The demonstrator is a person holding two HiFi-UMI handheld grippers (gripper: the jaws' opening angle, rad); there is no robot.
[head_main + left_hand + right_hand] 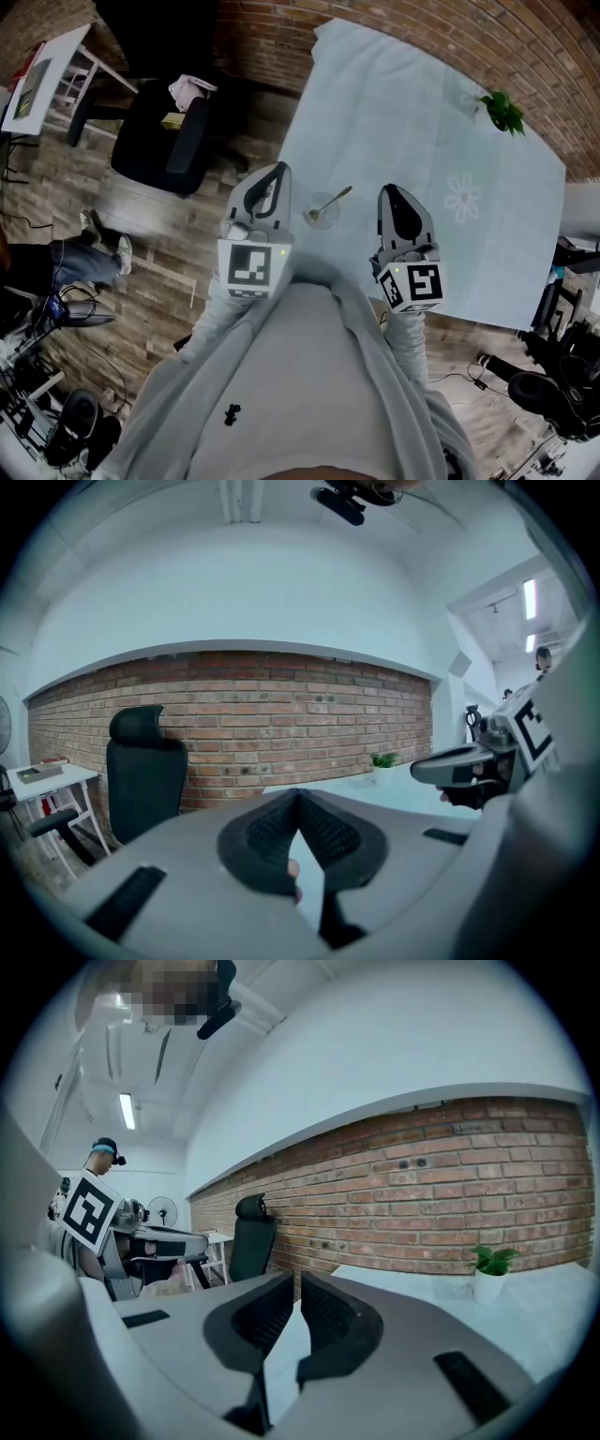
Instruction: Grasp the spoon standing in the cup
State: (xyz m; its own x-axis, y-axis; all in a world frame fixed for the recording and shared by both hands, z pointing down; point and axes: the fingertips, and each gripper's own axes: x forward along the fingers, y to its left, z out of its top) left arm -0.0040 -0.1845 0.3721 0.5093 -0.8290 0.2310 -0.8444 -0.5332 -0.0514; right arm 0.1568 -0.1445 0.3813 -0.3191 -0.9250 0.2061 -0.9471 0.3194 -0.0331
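A clear glass cup (pixel 322 214) stands near the near-left edge of the table (pixel 422 122), which has a pale blue cloth. A spoon (pixel 334 199) leans in the cup, its handle pointing up and to the right. My left gripper (pixel 278 170) hovers just left of the cup with its jaws shut and nothing between them. My right gripper (pixel 390 191) is to the right of the cup, also shut and empty. Both are held above the table edge, apart from the cup. Neither gripper view shows the cup or spoon.
A small potted plant (pixel 503 111) sits at the table's far right. A black office chair (pixel 164 131) stands on the wood floor to the left, with a white desk (pixel 37 80) beyond it. A person's feet (pixel 105 246) are at the left.
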